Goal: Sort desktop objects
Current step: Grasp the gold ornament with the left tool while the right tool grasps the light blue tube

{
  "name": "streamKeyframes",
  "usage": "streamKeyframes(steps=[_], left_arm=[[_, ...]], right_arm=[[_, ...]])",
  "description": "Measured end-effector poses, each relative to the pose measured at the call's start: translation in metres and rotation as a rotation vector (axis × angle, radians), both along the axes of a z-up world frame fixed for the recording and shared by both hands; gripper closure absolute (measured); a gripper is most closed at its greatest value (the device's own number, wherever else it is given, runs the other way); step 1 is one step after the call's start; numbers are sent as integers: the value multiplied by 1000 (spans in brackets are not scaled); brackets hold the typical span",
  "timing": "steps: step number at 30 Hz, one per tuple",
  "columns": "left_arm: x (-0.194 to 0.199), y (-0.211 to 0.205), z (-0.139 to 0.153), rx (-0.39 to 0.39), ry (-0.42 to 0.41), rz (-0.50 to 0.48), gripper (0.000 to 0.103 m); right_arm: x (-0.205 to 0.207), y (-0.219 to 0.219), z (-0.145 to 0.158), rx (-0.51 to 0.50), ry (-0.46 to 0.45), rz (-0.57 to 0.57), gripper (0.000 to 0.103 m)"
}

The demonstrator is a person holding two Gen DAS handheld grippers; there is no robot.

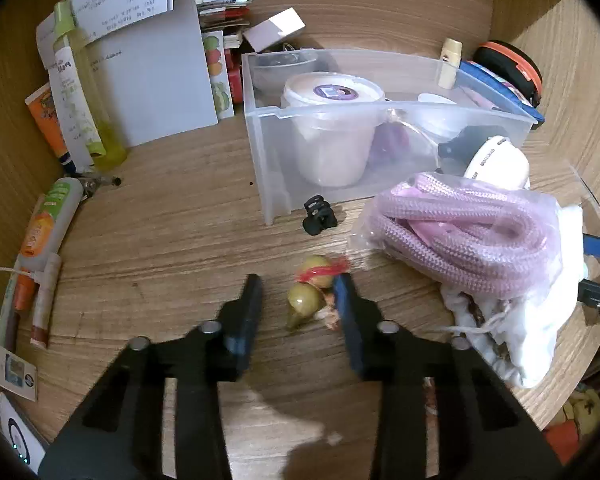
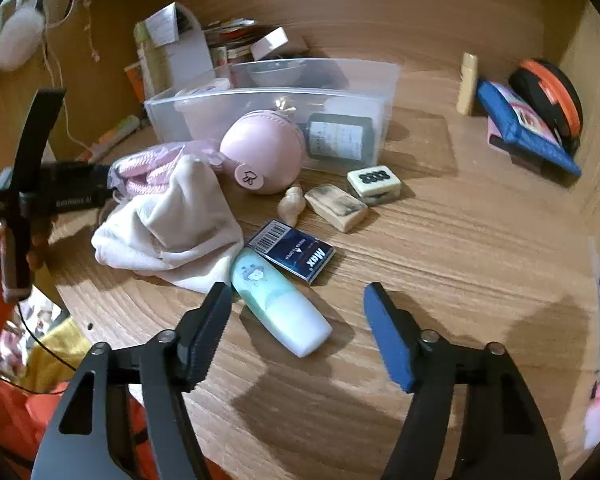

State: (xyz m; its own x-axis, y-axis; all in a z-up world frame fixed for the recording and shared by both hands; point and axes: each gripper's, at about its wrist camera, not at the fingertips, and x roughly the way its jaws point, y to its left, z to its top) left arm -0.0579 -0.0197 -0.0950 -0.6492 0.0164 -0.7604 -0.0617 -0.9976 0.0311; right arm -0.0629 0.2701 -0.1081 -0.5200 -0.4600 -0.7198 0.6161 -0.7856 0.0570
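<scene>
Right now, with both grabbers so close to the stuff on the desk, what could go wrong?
1. The small yellow-green beads lie against only one finger of the left gripper; its jaws are still apart, so a closing pinch might push them away.
2. The mint bottle lies slanted, nearer one finger of the right gripper; round, it could roll or twist out.
3. The white cloth bag touches the bottle and might get snagged.
</scene>
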Motion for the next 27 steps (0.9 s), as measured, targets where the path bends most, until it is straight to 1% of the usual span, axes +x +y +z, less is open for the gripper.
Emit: streamKeyframes(steps=[2,3,5,7,9,10,11,14,20,27], left_arm=[[1,1,0,-4,4,-5,81],[2,1,0,-6,7,-7,82],[3,1,-1,-9,13,-9,83],[5,0,-1,-10,19,-7,84],[7,-1,-2,-7,27,-3,84],[8,-2,-2,0,34,2,84],[9,-3,-1,7,42,5,84],[15,-5,2,27,61,8,84],[30,-1,19,43,120,-1,84],[41,4,39,67,180,-22,84]], right_arm=[[2,-5,0,27,24,15,51],[4,-8,-1,37,33,24,53],[7,-11,-2,49,49,38,59],[6,-11,-1,45,45,41,61],[6,-9,-1,40,45,35,66],[5,-8,-1,34,40,31,76],[4,-6,0,23,30,28,81],[0,4,0,-16,-4,2,81],[-1,19,4,-65,-17,-37,82],[-2,25,23,-96,22,-46,82]])
